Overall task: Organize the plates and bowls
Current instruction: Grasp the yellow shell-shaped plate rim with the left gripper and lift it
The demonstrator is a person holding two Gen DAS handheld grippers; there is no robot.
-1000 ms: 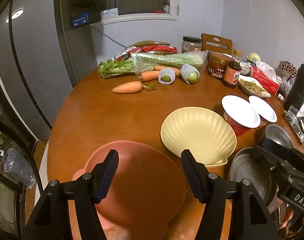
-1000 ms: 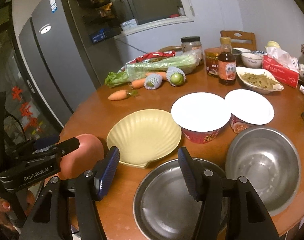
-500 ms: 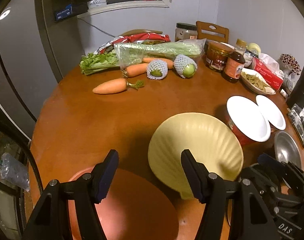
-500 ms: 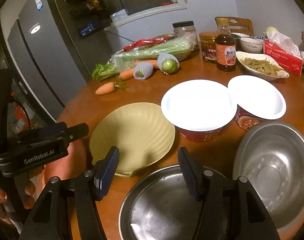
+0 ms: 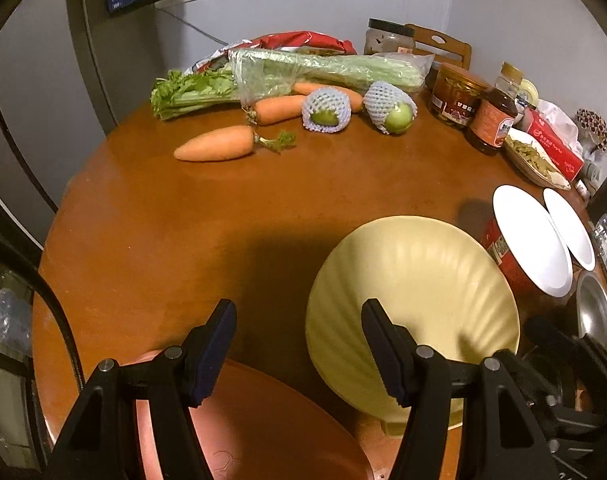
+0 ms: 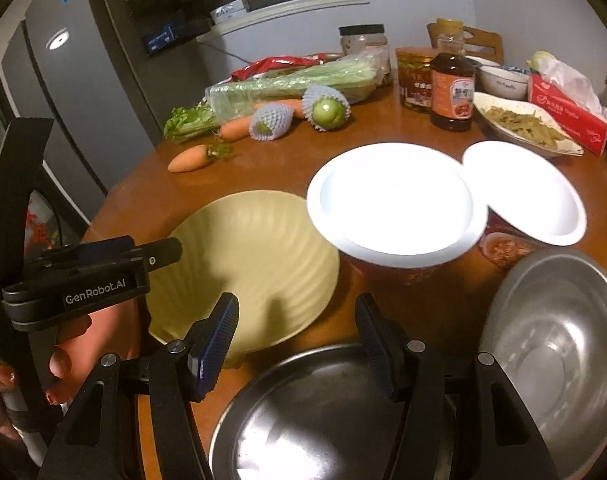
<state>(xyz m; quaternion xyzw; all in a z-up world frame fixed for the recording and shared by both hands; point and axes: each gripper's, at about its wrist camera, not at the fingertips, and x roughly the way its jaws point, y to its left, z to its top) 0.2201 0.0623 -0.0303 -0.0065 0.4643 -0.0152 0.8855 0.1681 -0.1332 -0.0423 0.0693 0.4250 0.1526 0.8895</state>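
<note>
Hovering low over the near edge of the round table (image 5: 263, 216), both tools stand released with nothing between their jaws: the left tool (image 5: 297, 344) over the gap between two plates, the right tool (image 6: 295, 338) over a steel pan.

Nearest, at the bottom of the left wrist view, lies a pink plate (image 5: 263, 420), mostly under the left tool. Just right of it, lower right of that frame, sits a yellow shell-shaped plate (image 5: 415, 292); whether the two rims touch I cannot tell. In the right wrist view the steel pan (image 6: 315, 412) fills the bottom centre, with a steel bowl (image 6: 555, 340) at lower right, close beside it.

Further back, centre right of the right wrist view, stand two red bowls with white lids (image 6: 395, 204) side by side. Carrots, celery, netted fruit, jars and a dish of food lie at the far edge.

The yellow and pink plates look like stiff, light plastic with smooth, probably slippery faces, so the rim is the likely place to pinch, jaws straddling the lip. The steel pan and bowl seem rigid, slick and thin-walled; a rim grip fits there too, and they should nest. The lidded bowls may hold food, so upright handling by the wall seems safer
</note>
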